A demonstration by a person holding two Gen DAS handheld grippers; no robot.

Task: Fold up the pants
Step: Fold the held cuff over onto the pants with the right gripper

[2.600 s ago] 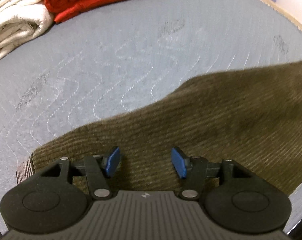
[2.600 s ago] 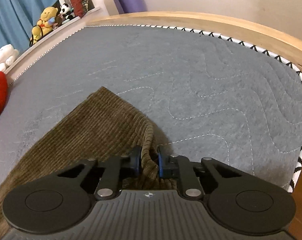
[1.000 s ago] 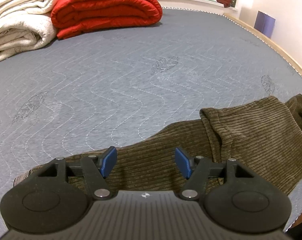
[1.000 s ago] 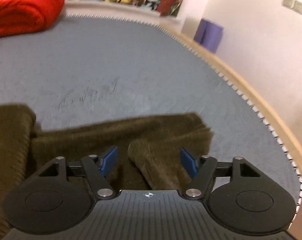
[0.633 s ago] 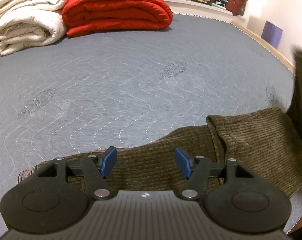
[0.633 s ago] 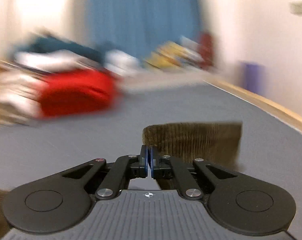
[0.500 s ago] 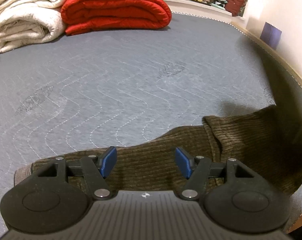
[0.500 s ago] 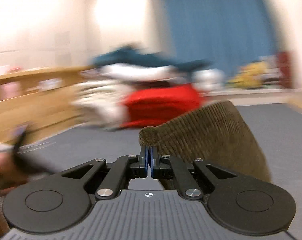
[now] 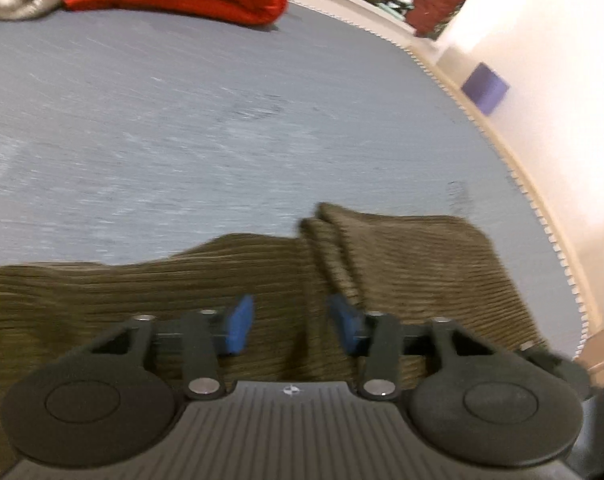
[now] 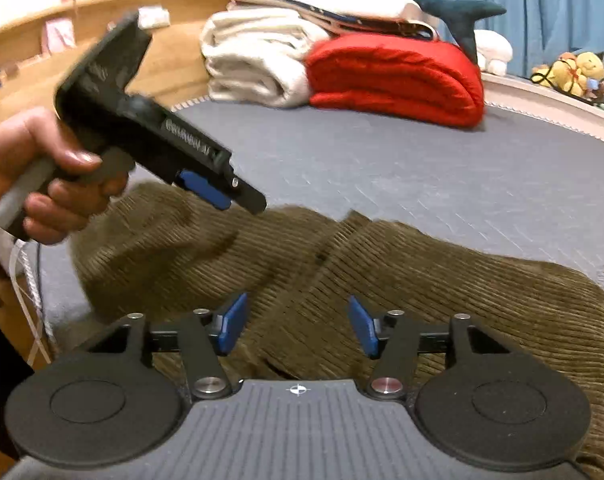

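Since the pants (image 10: 382, 280) now lie doubled across the bed (image 10: 382, 168), your right tool (image 10: 298, 326) has just released them; your left tool (image 9: 288, 326) has been narrowing, grasping nothing.

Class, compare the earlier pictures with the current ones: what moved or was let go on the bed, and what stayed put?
The right gripper carried a pinched end of the brown corduroy pants over toward the left gripper; its jaws have just been opening, releasing the cloth, which now lies doubled. The left gripper's jaws have just been closing, gripping nothing yet. The red blanket and white blankets stayed stacked.
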